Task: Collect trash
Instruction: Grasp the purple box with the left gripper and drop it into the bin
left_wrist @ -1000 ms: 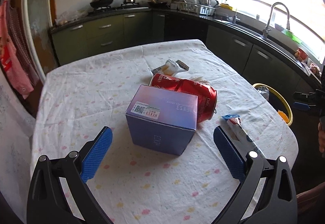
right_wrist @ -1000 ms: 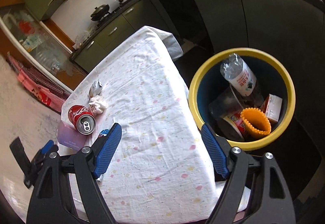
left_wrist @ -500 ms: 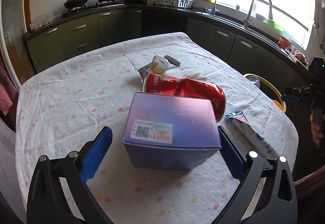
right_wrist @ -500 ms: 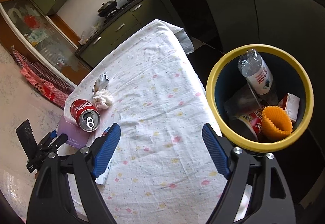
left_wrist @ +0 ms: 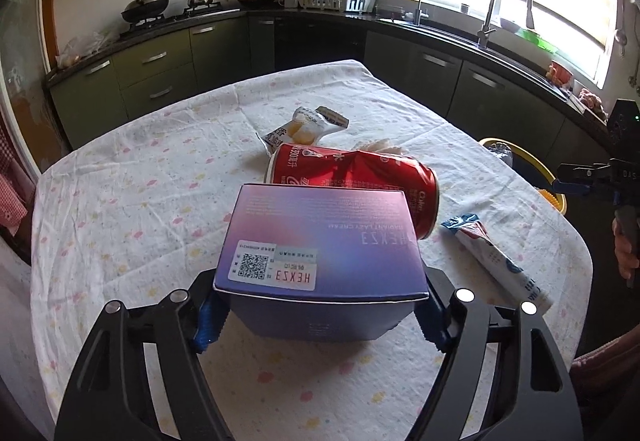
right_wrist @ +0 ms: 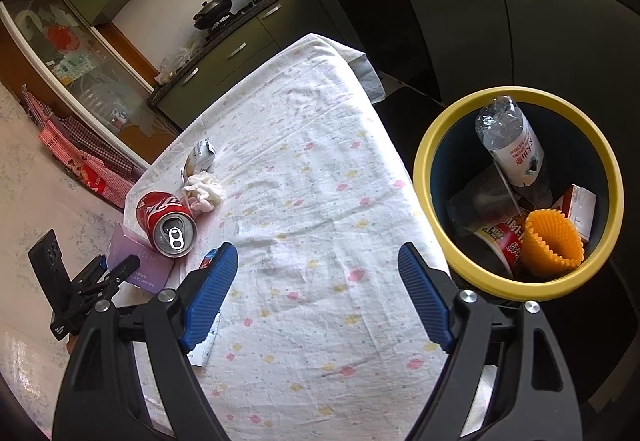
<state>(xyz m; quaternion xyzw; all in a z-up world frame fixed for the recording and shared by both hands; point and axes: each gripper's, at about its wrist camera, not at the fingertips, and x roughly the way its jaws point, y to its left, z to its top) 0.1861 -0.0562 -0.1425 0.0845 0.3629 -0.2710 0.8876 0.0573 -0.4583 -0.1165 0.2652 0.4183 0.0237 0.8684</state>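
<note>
A purple box (left_wrist: 320,253) sits on the table between the fingers of my left gripper (left_wrist: 320,325). The blue pads flank its two sides; the jaws are wide and I cannot tell if they touch it. Behind it lies a dented red can (left_wrist: 352,181), a snack wrapper (left_wrist: 304,129) and a crumpled tissue (left_wrist: 384,147). A long white wrapper (left_wrist: 496,261) lies to the right. My right gripper (right_wrist: 316,297) is open and empty above the table edge, beside the yellow-rimmed trash bin (right_wrist: 432,145). The box (right_wrist: 136,261) and can (right_wrist: 166,217) show at its left.
The bin holds a plastic bottle (right_wrist: 512,141), an orange cup (right_wrist: 552,241), a carton and cups. The table wears a white dotted cloth (left_wrist: 140,201). Dark kitchen cabinets (left_wrist: 440,69) and a sink line the far side. My left gripper (right_wrist: 92,281) shows in the right wrist view.
My left gripper has moved forward and down until the purple box sits between its fingers. My right gripper has drifted slightly, staying open beside the bin.
</note>
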